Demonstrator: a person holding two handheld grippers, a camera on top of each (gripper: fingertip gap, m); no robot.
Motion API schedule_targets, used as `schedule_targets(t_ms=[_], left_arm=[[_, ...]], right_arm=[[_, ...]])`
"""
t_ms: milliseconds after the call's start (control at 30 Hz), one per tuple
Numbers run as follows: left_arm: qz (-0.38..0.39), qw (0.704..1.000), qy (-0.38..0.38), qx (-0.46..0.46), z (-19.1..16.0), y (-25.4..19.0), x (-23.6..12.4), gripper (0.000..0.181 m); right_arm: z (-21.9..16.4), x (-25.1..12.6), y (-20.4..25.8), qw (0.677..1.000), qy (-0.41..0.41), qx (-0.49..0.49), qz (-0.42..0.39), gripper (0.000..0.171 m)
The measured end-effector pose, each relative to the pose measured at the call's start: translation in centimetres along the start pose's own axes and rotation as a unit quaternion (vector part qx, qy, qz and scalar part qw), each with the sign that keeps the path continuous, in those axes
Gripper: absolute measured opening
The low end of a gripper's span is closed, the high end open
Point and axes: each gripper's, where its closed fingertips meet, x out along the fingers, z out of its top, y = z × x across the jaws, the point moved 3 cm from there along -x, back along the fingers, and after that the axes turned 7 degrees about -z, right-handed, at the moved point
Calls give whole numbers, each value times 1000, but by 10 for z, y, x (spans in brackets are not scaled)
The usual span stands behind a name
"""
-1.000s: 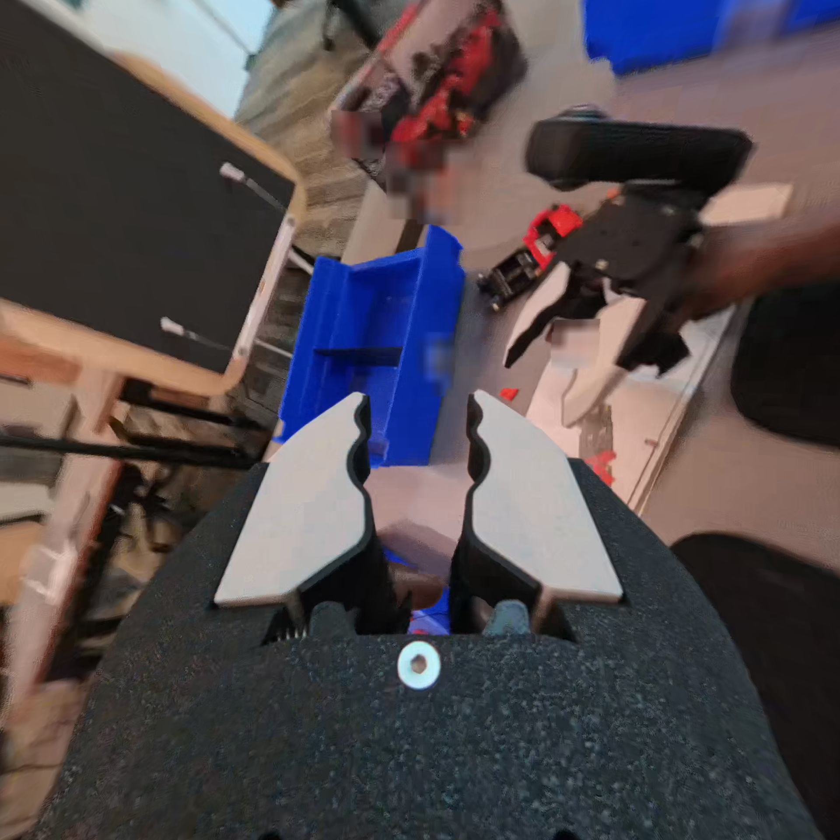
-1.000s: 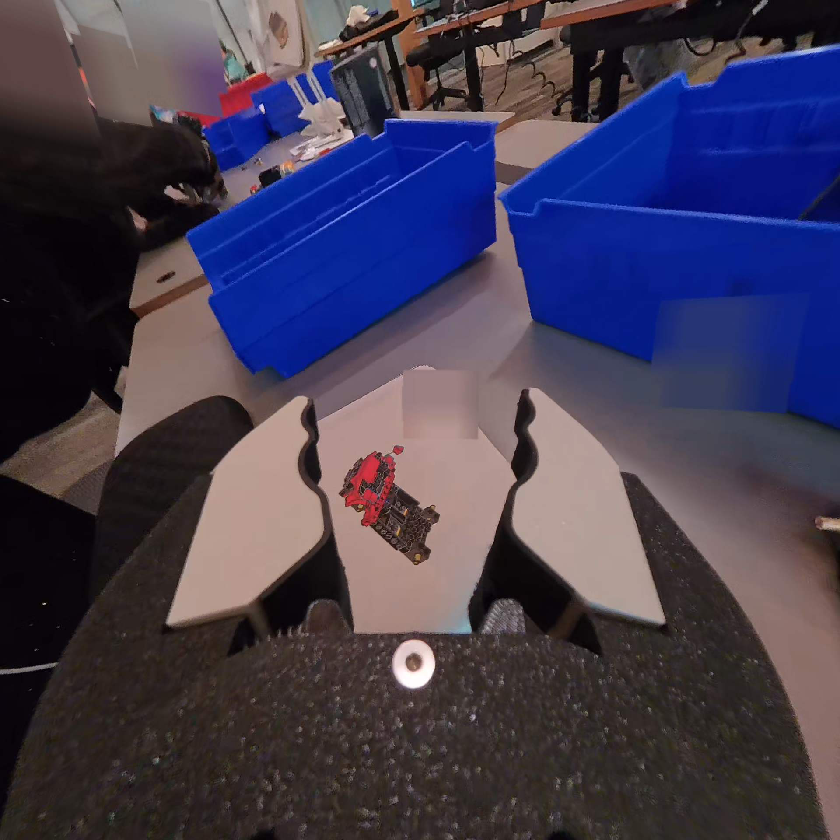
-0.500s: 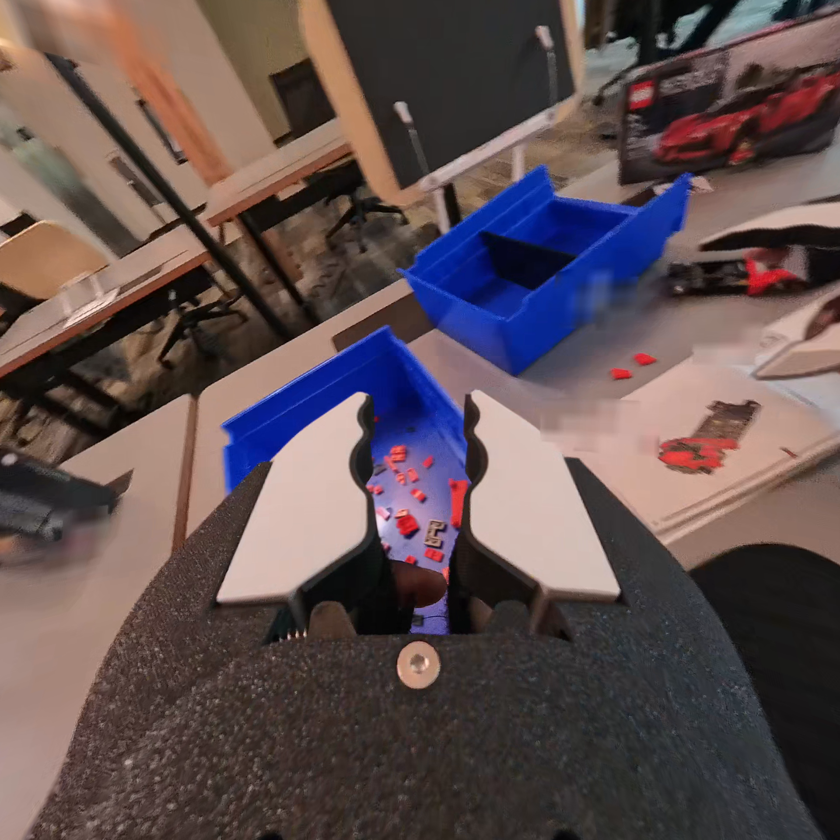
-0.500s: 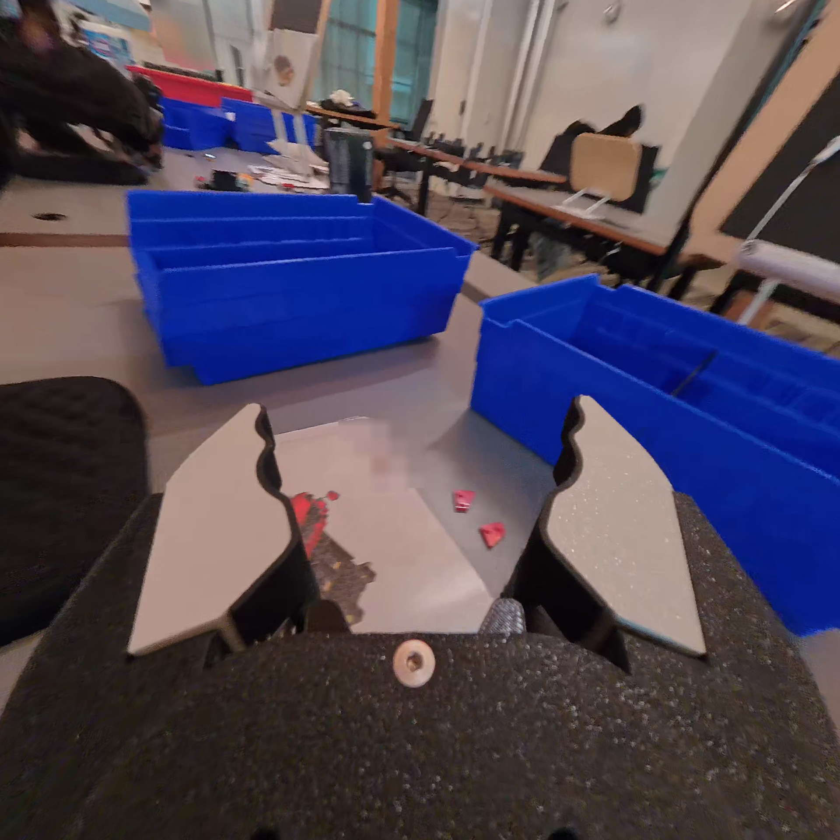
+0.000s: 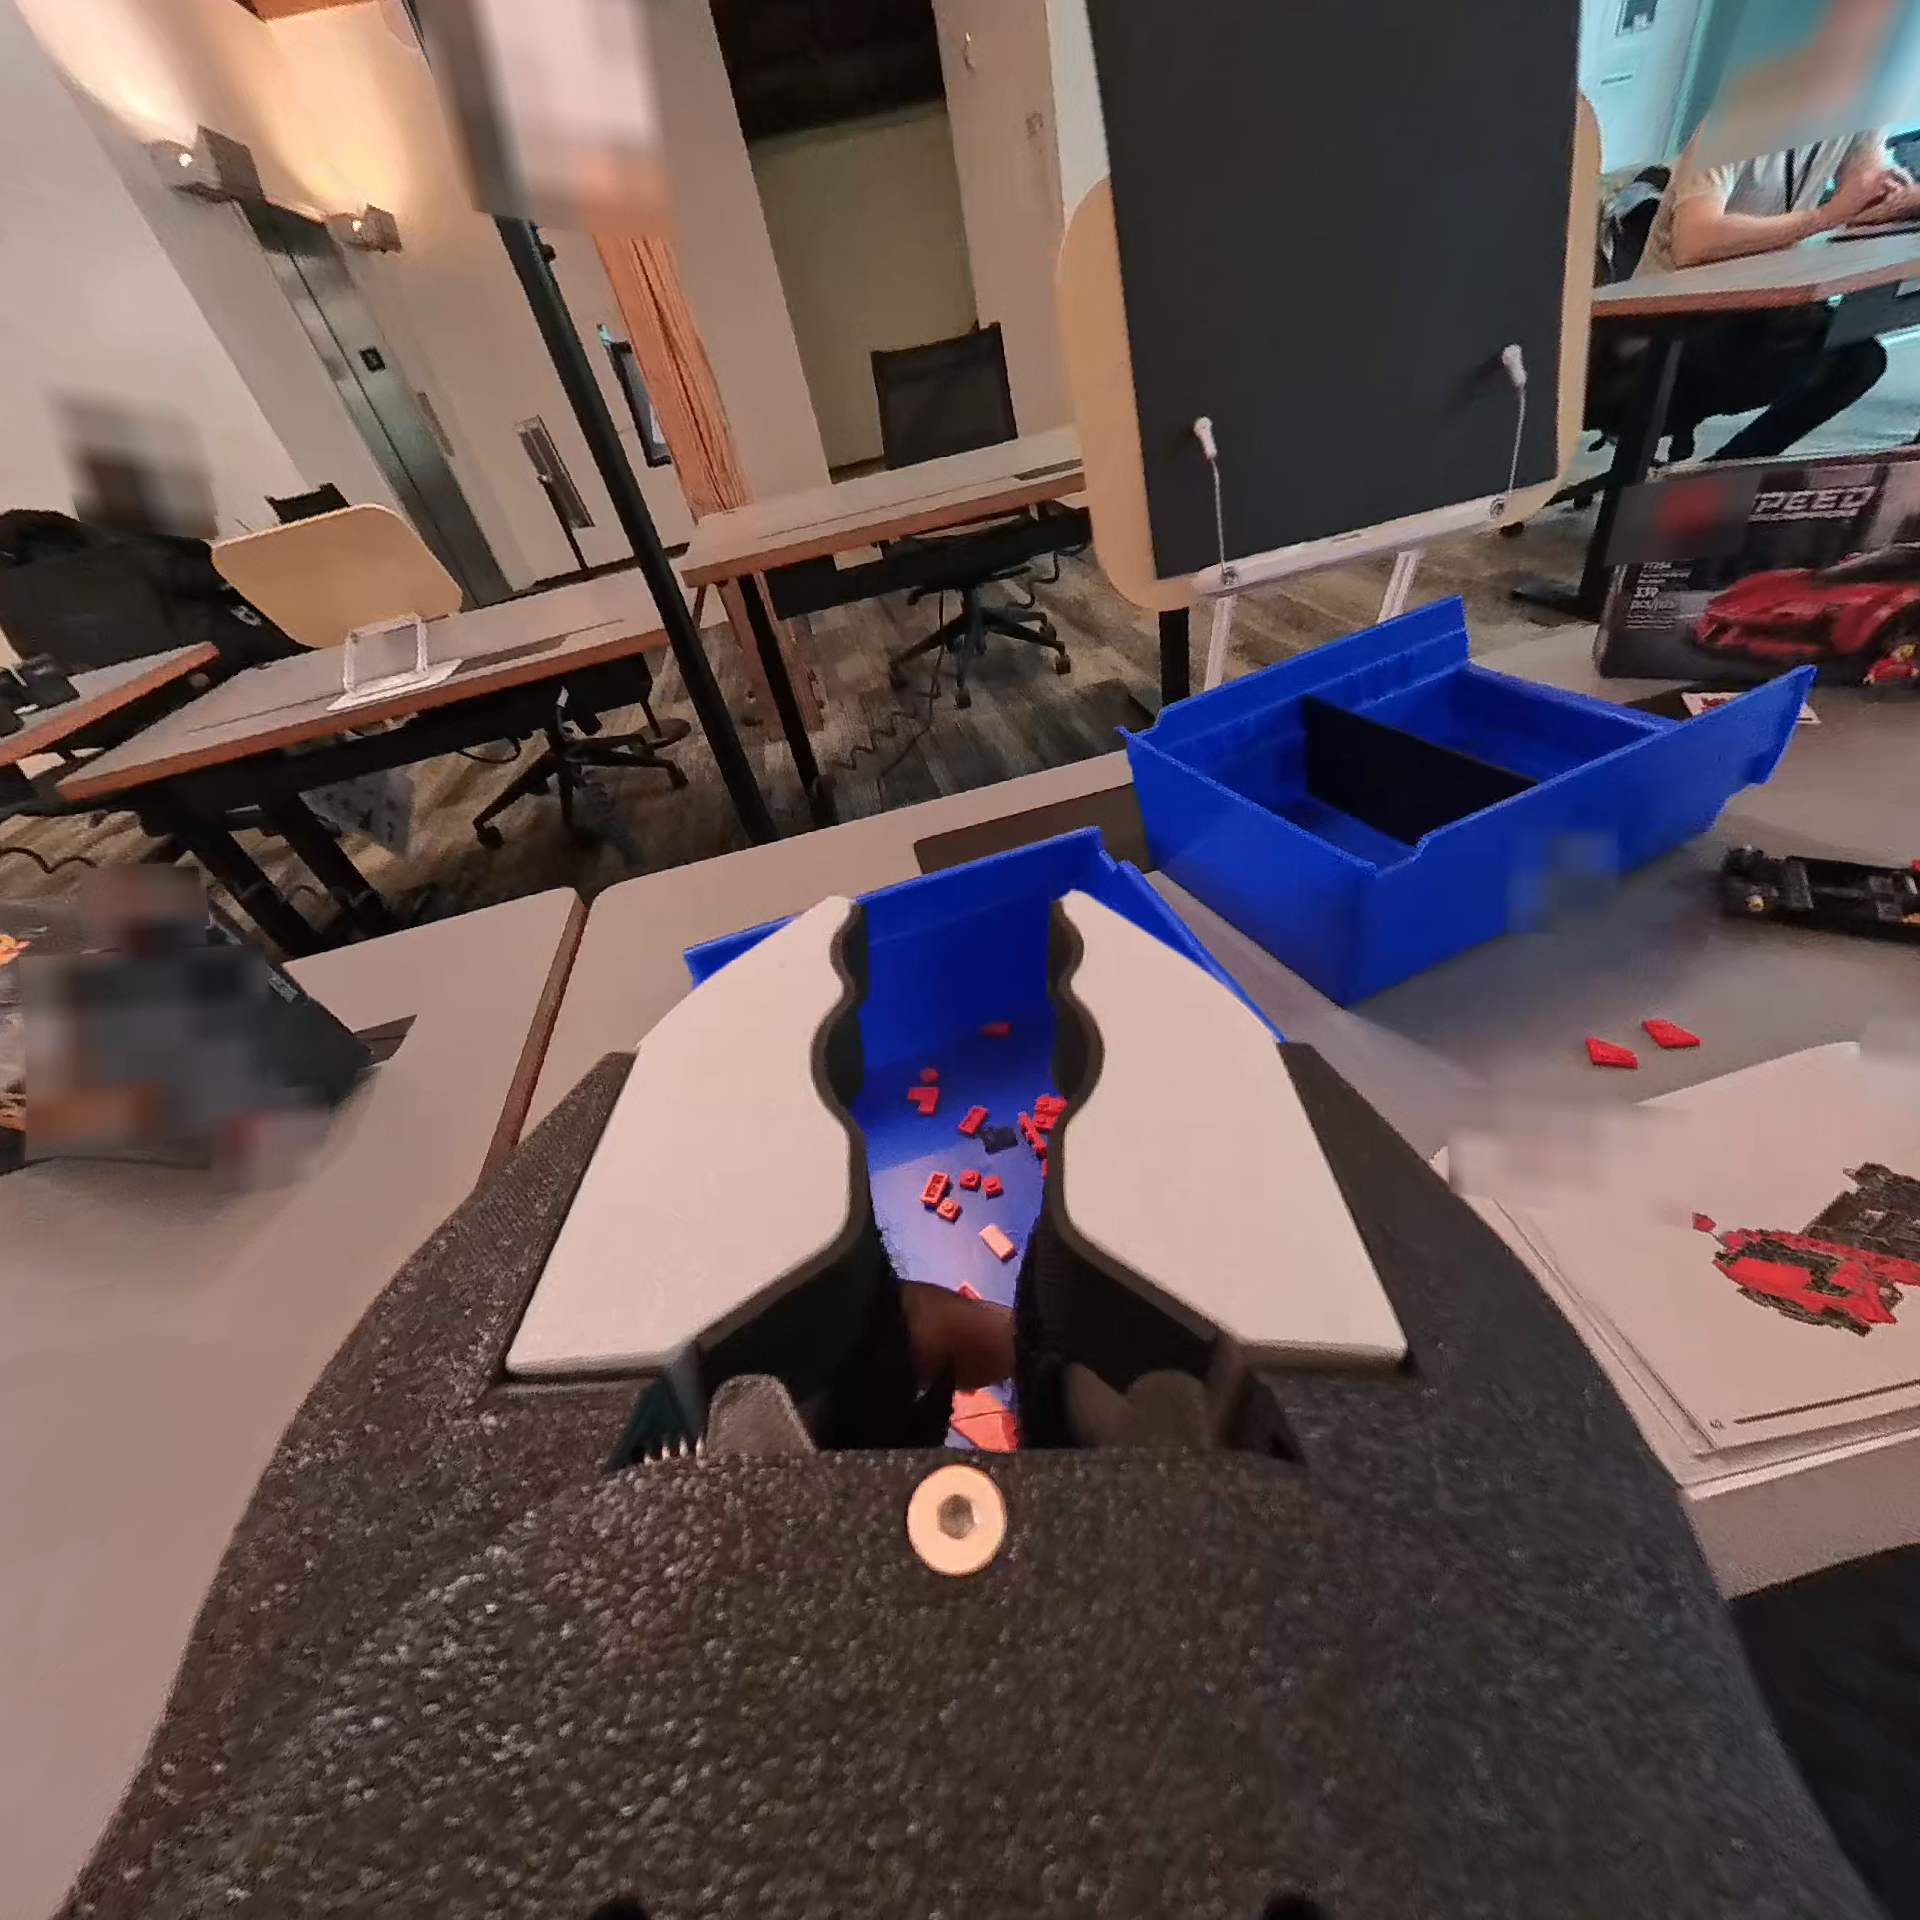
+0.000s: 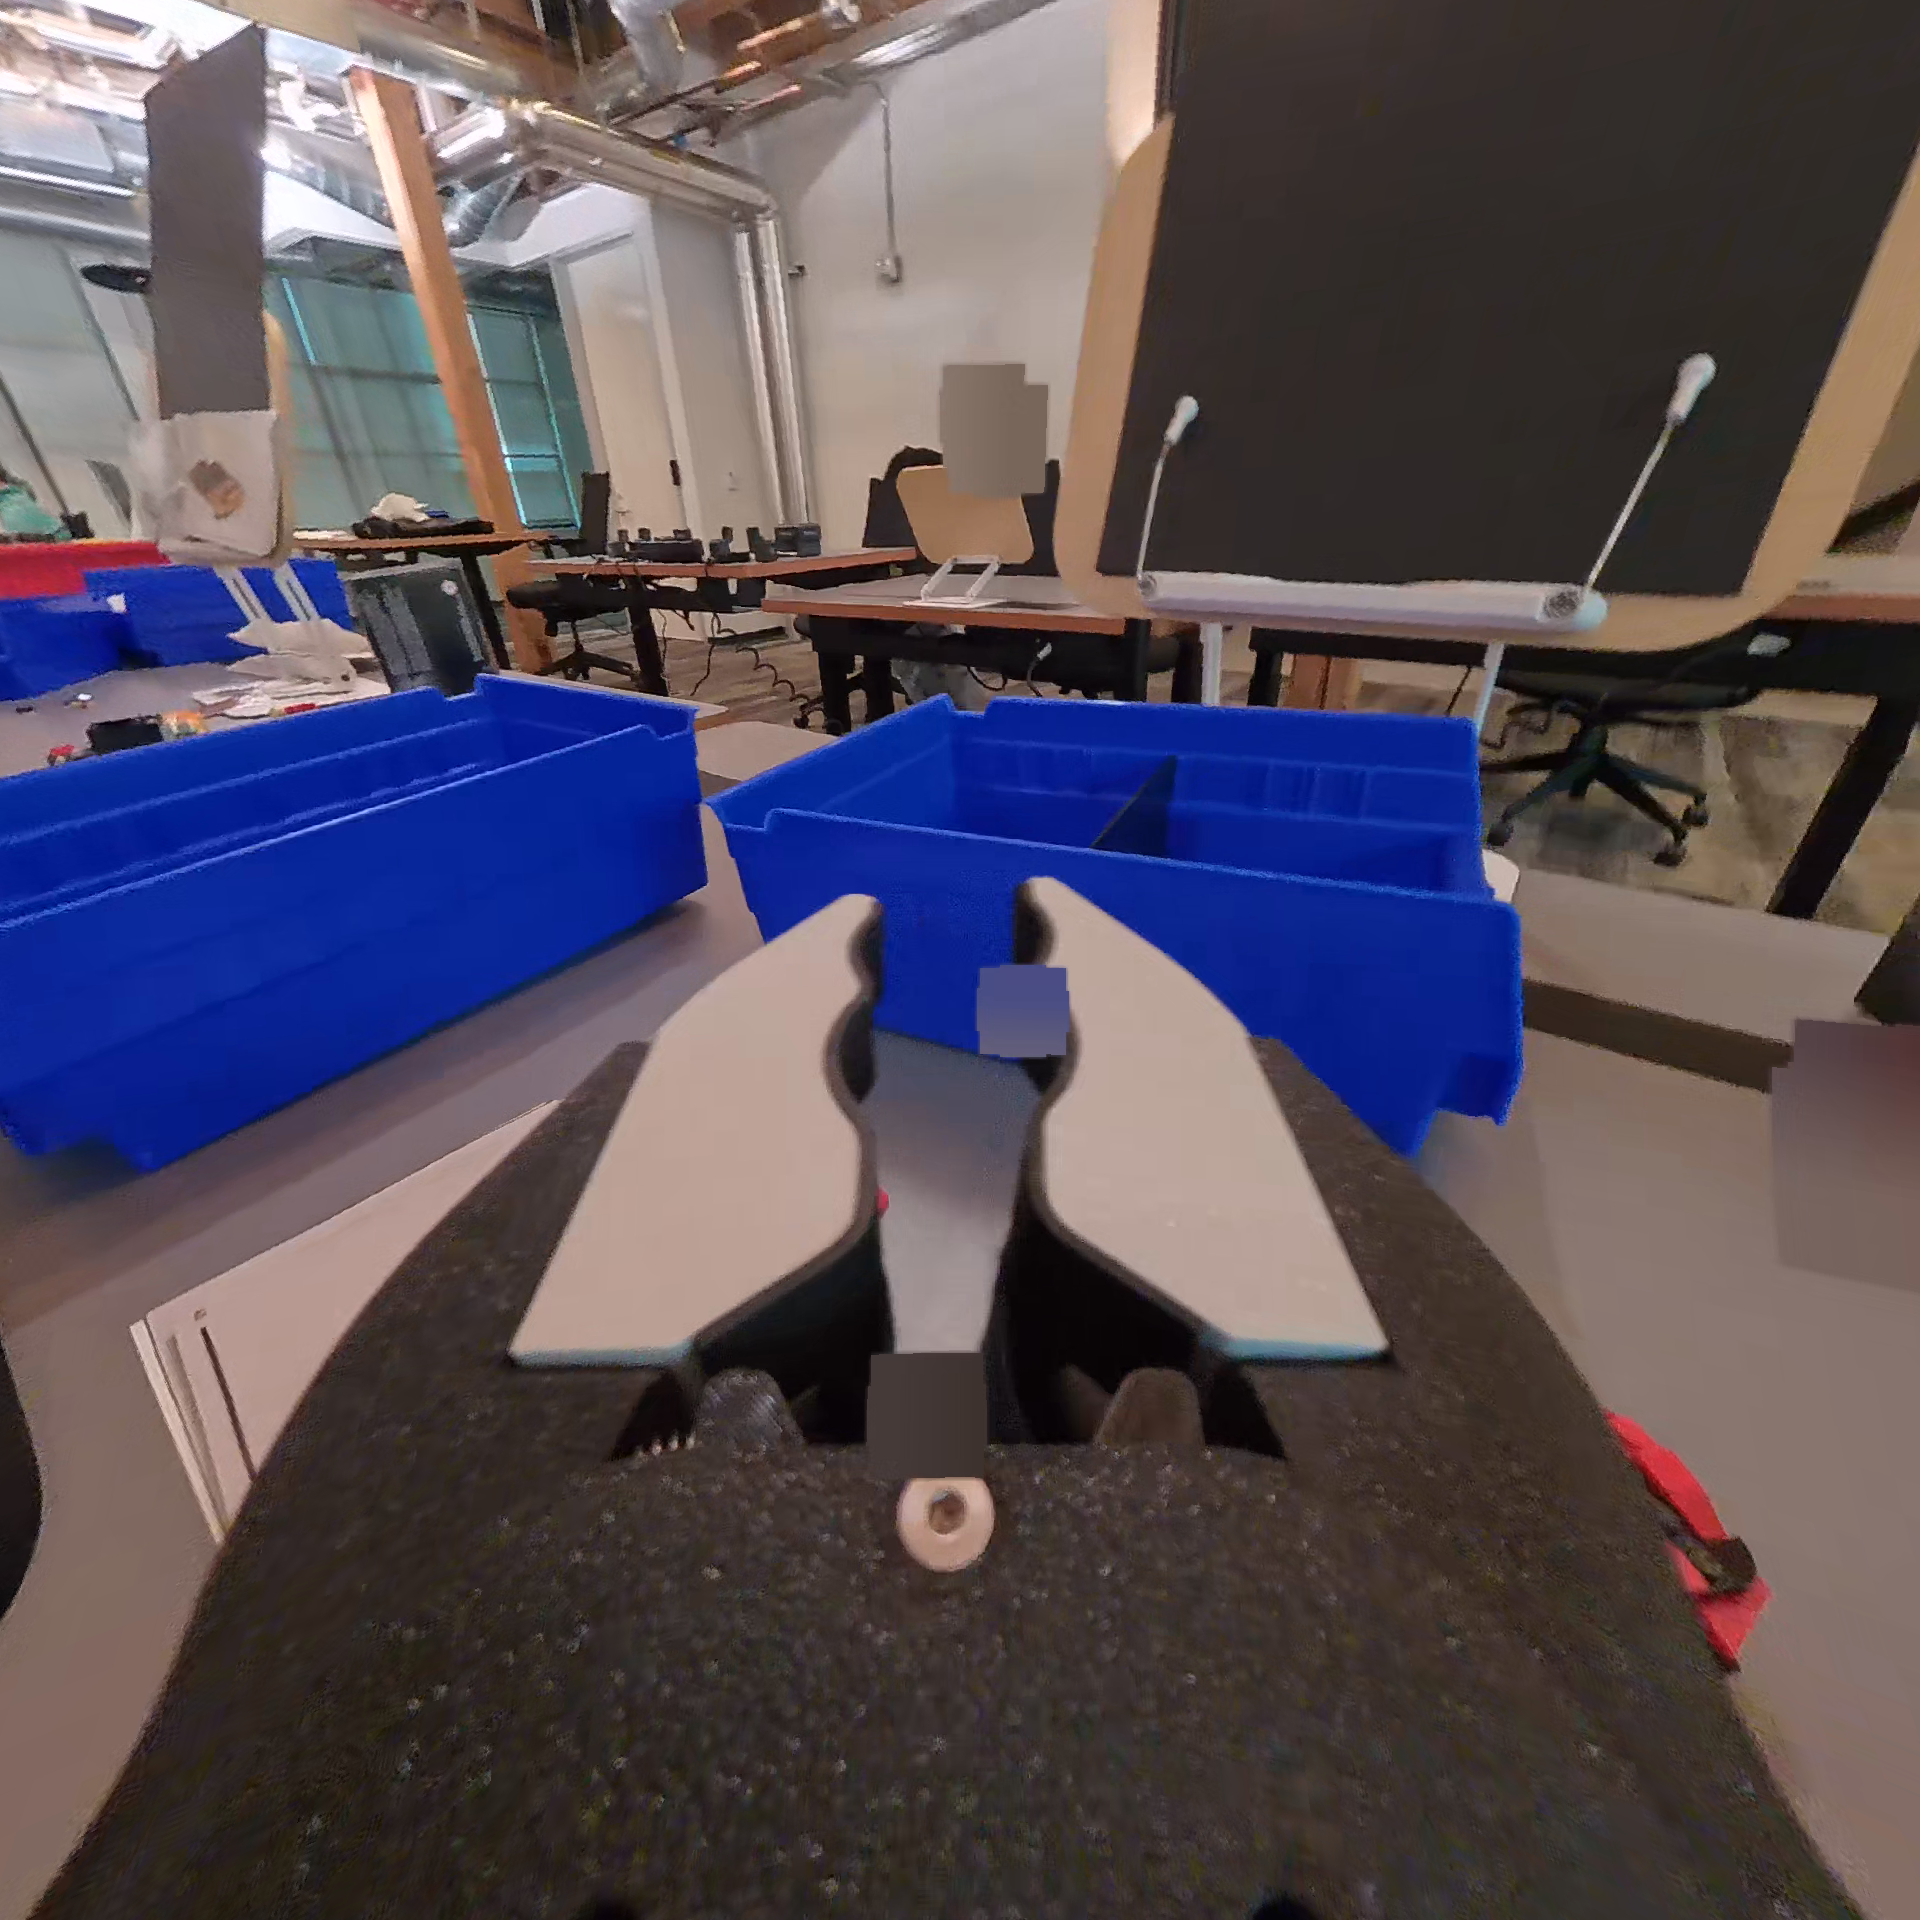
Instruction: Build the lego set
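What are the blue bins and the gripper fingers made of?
The bins look like moulded plastic: uniform saturated blue, ribbed walls, a slight sheen. The left gripper has fingers with flat, matte grey faces over a black layer, probably plastic or rubbery padding; the look leaves it open. Its body is black and grainy, perhaps 3D-printed.

Print shows on the dark lego box (image 5: 1756,582) behind the divided blue bin (image 5: 1455,800), with fainter marks on the instruction booklet (image 5: 1714,1278).

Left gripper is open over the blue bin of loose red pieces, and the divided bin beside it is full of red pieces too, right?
Not quite. The left wrist view shows the left gripper open over the blue bin of loose red pieces, but the divided bin shows no pieces.
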Motion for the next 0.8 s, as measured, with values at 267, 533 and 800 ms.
schedule_targets(t_ms=[267, 533, 800], left_arm=[[5, 991, -102, -88, 7, 24, -8, 1], [37, 996, -67, -40, 0, 28, -4, 0], [39, 995, -87, -41, 6, 25, -7, 2]], right_arm=[[5, -5, -12, 998, -41, -38, -38, 0], [1, -2, -1, 995, -34, -94, -19, 0], [-3, 1, -2, 997, -26, -65, -19, 4]])
